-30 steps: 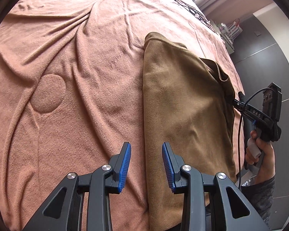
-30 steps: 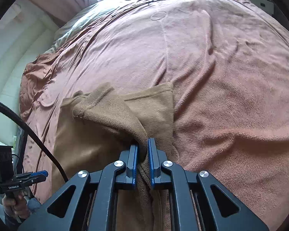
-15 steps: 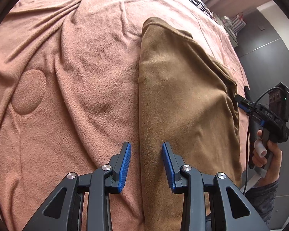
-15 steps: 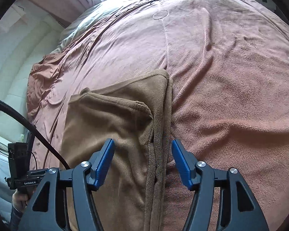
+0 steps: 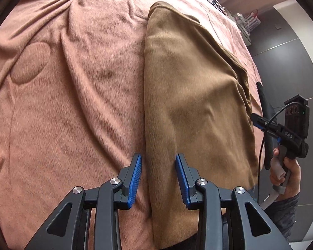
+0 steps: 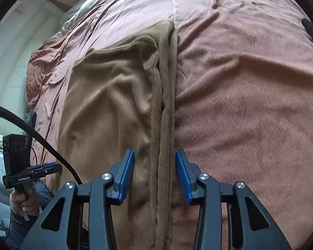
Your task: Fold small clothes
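Note:
A tan fleece garment [image 5: 198,104] lies folded lengthwise on the pink blanket [image 5: 73,104]. My left gripper [image 5: 158,177] is open and low over the garment's near left edge: that edge runs between the blue pads without touching them. In the right wrist view the garment [image 6: 106,108] shows its stacked right-hand edges as long ridges. My right gripper [image 6: 155,175] straddles those ridges near the front; its jaws are closing, with gaps still on both sides of the cloth. Each gripper also shows in the other's view, the right gripper [image 5: 281,133] and the left gripper [image 6: 27,166], each in a hand.
The pink blanket [image 6: 240,104] covers the whole bed, wrinkled, with a round stitched patch [image 5: 29,62] at the left. Grey wall panels [image 5: 292,58] and a white rack [image 5: 248,20] stand past the bed's right side. A black cable [image 6: 31,129] hangs at the left.
My right gripper let go of the raised fold, which fell flat; its jaws went wide, then narrowed around the edge. My left gripper slid right, so the garment's edge now lies between its pads.

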The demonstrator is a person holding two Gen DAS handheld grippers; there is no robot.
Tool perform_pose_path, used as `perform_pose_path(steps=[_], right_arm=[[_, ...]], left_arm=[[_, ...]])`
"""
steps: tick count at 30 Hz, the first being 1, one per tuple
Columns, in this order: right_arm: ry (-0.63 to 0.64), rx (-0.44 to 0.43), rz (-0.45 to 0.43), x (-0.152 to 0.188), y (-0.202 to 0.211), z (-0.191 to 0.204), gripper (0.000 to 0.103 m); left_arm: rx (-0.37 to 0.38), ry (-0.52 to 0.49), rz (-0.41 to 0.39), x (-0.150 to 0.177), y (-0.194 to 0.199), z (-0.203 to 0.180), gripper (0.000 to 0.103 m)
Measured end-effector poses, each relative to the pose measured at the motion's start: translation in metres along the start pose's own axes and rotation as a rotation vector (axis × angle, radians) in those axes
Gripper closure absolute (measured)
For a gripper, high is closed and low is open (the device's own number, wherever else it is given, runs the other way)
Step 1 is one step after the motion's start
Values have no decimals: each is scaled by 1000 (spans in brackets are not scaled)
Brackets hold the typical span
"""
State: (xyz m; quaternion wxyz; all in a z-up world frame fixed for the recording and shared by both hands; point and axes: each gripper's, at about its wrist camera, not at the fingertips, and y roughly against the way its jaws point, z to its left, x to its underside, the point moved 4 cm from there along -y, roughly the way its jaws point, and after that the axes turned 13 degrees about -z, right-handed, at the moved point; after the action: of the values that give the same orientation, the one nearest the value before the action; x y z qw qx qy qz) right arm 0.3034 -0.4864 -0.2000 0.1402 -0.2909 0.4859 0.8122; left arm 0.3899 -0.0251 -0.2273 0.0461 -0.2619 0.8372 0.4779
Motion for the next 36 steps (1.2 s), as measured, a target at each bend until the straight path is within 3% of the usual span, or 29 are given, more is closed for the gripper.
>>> perform_pose_path(steps=[12,18,19,21,24,30,36], right_arm=[[-112,-85,7,32,38,-14,70],[-94,-57,31,42,35,-18,70],[-99,-56,28,44,36,-16,71],[-94,-56,24,46,39,-15,83],[-84,-77,32,55,46,-9,87],[-35,-115,91,65,50,-8,88],[-72,-104,29,43,60,-20,84]], left_arm=[[23,-15,40,36,12,-2,67],[34,-21,45,50,14,-5,68],[34,-29,40,52,14,-6,71],[15,-34,27,53,16,-4,86],[28,-28,14,53,22,-2,94],[27,-71,9,46,39,-1,96],[14,-91,45,41,34,-1,93]])
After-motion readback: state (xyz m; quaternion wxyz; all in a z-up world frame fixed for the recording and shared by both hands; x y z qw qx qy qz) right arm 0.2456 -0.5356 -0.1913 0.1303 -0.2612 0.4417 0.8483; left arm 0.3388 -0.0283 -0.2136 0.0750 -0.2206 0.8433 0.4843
